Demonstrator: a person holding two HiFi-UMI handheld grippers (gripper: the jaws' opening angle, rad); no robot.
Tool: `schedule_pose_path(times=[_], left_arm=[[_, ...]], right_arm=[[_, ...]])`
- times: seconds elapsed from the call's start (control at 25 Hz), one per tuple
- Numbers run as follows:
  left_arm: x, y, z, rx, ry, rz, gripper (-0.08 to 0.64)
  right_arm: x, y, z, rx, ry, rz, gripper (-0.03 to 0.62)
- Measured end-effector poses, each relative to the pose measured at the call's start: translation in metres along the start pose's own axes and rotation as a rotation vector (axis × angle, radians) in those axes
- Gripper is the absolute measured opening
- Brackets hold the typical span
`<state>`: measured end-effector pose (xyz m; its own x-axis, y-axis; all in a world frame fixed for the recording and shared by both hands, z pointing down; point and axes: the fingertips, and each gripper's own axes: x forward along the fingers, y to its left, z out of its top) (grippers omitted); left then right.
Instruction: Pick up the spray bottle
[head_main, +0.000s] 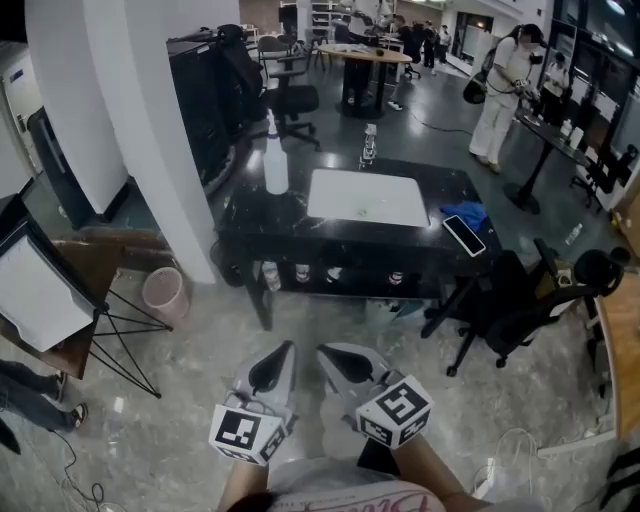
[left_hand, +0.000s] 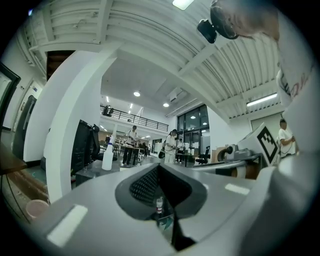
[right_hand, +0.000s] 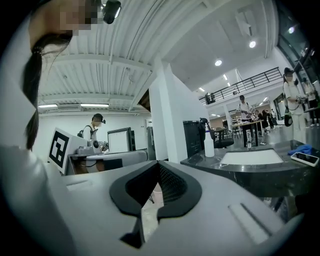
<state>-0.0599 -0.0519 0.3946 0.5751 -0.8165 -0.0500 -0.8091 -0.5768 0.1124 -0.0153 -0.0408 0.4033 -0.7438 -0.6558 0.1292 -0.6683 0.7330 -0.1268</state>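
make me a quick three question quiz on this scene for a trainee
1. True or false: the left gripper holds the spray bottle.
2. Where is the spray bottle? A. on the white board; B. on the black table, left of the white board; C. in the right gripper.
3. Which two things lie at the table's right end?
Key: 1. False: the left gripper and the right gripper both have their jaws shut and empty, short of the table. 2. B. 3. A phone and a blue cloth.
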Motion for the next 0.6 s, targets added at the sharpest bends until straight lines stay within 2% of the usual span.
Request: schedule_pose_path(times=[0.04, 0.16, 0.4, 0.6], left_arm=[[0.011, 0.008, -0.001, 0.001, 0.0, 0.01, 0.0], [0.051, 0.035, -0.001, 0.005, 0.007, 0.041, 0.072], [0.144, 0.085, 0.027, 0.054, -0.03, 0.076, 0.074], [0.201, 0.121, 0.038, 0.075, -0.049, 0.113, 0.078]], right_arm=[[0.009, -0.01, 0.001, 0.002, 0.0, 0.008, 0.002], [0.037, -0.044, 0.012, 0.001, -0.009, 0.037, 0.002], [0.088, -0.125, 0.053, -0.007, -0.051, 0.057, 0.002], [0.125, -0.176, 0.069, -0.022, -0.053, 0.075, 0.002]])
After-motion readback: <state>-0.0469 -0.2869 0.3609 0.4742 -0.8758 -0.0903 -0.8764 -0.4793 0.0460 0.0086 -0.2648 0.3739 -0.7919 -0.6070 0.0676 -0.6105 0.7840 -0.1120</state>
